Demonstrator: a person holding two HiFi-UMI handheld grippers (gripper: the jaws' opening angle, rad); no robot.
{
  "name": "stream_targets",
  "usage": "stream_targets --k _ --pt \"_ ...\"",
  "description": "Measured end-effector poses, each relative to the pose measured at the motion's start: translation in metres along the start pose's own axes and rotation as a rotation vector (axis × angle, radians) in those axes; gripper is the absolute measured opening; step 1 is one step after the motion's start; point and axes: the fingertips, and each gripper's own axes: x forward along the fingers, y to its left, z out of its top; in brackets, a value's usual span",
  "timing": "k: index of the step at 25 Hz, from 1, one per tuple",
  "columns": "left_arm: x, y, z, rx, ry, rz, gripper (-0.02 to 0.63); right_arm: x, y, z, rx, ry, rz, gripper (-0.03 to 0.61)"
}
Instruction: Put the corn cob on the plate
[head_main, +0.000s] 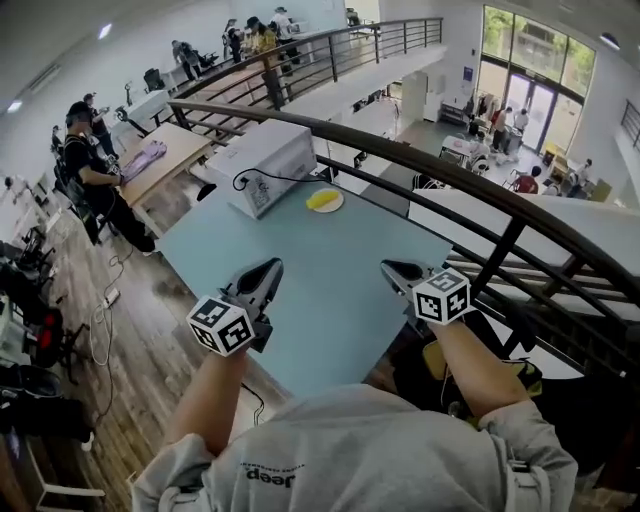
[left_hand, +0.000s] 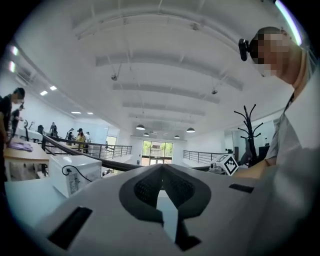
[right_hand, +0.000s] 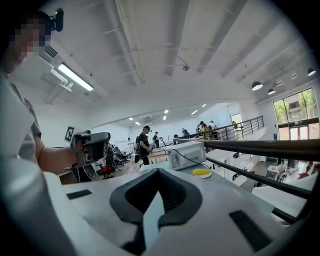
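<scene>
Yellow corn cob (head_main: 322, 200) rests on the plate (head_main: 339, 197) at the far edge of the tabletop (head_main: 330, 290); likely light, stiff, best gripped mid-length. Left gripper (head_main: 274, 266) and right gripper (head_main: 389, 268) clenched, empty.

You had bare table (head_main: 330, 290) ahead, open right up to the plate (head_main: 338, 207). The box (head_main: 262, 160) and its cable (head_main: 290, 179) crowded the plate's left; the railing (head_main: 420, 158) ran close behind.
</scene>
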Motion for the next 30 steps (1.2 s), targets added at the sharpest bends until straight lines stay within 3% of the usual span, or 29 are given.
stream_targets --k 6,13,22,30 --pt "-0.035 -0.022 -0.002 0.018 0.003 0.000 0.018 -0.014 0.034 -0.005 0.007 -0.003 0.018 0.017" --pt "-0.064 0.009 -0.009 0.053 0.009 -0.065 0.017 0.018 0.078 0.002 -0.012 -0.024 0.008 0.017" --pt "-0.100 0.037 -0.014 -0.034 0.017 -0.150 0.017 0.033 0.126 -0.026 0.059 0.008 -0.059 0.015" --pt "-0.108 0.033 -0.015 -0.032 0.021 -0.202 0.017 0.021 0.137 -0.021 0.039 0.015 -0.099 0.015"
